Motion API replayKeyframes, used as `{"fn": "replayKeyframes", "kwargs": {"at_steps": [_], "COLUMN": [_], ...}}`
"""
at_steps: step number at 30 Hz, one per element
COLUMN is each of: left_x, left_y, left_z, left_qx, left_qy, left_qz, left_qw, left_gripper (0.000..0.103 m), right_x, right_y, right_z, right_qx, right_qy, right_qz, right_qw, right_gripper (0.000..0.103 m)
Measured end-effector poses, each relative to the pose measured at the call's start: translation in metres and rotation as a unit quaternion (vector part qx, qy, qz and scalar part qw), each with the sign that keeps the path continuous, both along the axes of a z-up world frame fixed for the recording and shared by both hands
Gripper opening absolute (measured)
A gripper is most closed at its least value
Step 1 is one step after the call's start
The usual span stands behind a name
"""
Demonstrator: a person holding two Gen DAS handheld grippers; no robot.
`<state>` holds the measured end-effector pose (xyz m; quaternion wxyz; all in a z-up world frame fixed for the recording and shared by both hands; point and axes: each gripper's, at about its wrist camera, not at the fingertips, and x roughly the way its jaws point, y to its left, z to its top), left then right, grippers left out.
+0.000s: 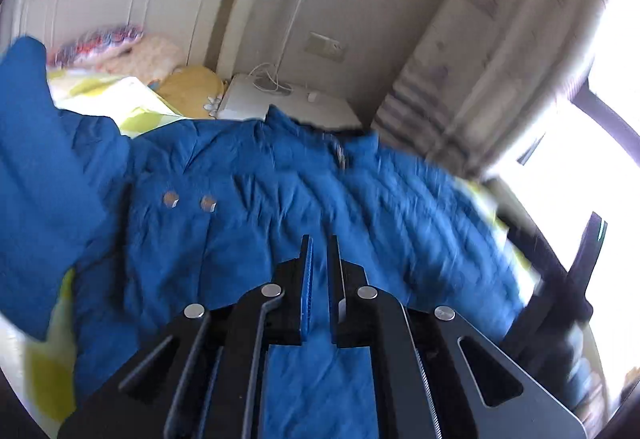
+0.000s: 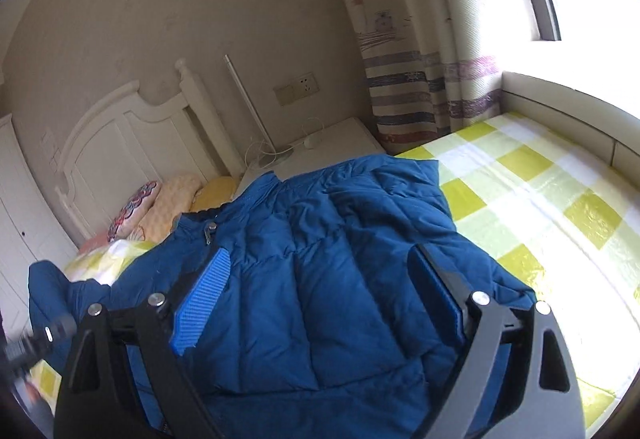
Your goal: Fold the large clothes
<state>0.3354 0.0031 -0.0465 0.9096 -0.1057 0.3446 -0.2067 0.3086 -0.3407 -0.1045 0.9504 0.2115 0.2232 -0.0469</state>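
A blue quilted jacket (image 1: 248,175) (image 2: 340,239) lies spread on a bed, with two snap buttons (image 1: 172,199) and its collar toward the nightstand. My left gripper (image 1: 320,251) sits low over the jacket's front. Its jaws are drawn nearly together and blue fabric fills the thin slit between them, so it looks shut on a fold of the jacket. My right gripper (image 2: 320,279) hovers above the jacket's body with its blue pads (image 2: 204,291) far apart and nothing pinched. One sleeve (image 1: 36,127) rises at the left. The left view is motion-blurred.
The bed has a yellow-green checked sheet (image 2: 540,199) that runs to a padded ledge under the window. Pillows (image 2: 136,211) lie by the white headboard (image 2: 120,143). A white nightstand (image 2: 332,147) with cables and a striped curtain (image 2: 420,79) stand behind the jacket.
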Motion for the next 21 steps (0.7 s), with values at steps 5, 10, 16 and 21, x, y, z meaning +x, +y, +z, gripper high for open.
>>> {"fn": "replayKeyframes", "kwargs": {"at_steps": [5,10,16,21], "left_x": [-0.036,-0.073,-0.072,-0.025], "left_y": [0.076,0.188,0.276,0.288], "left_z": [-0.017,-0.023,-0.043,-0.021], "left_qx": [-0.022,-0.090,-0.209,-0.142], "left_qy": [0.031,0.032,0.066,0.009], "left_qz": [0.057,0.131,0.194,0.247], "left_qw": [0.9977,0.9868,0.9562,0.9584], "left_gripper": [0.010,0.099,0.099,0.099], "right_x": [-0.005,-0.005,0.003,0.002], "right_y": [-0.006,0.004,0.031,0.032], "right_z": [-0.002,0.000,0.001,0.001], "right_qx": [0.020,0.000,-0.068,-0.068], "right_qy": [-0.009,-0.006,0.010,0.014], "right_qz": [-0.004,0.007,0.026,0.024], "right_qw": [1.000,1.000,0.997,0.997], "right_gripper": [0.092,0.092,0.092,0.092]}}
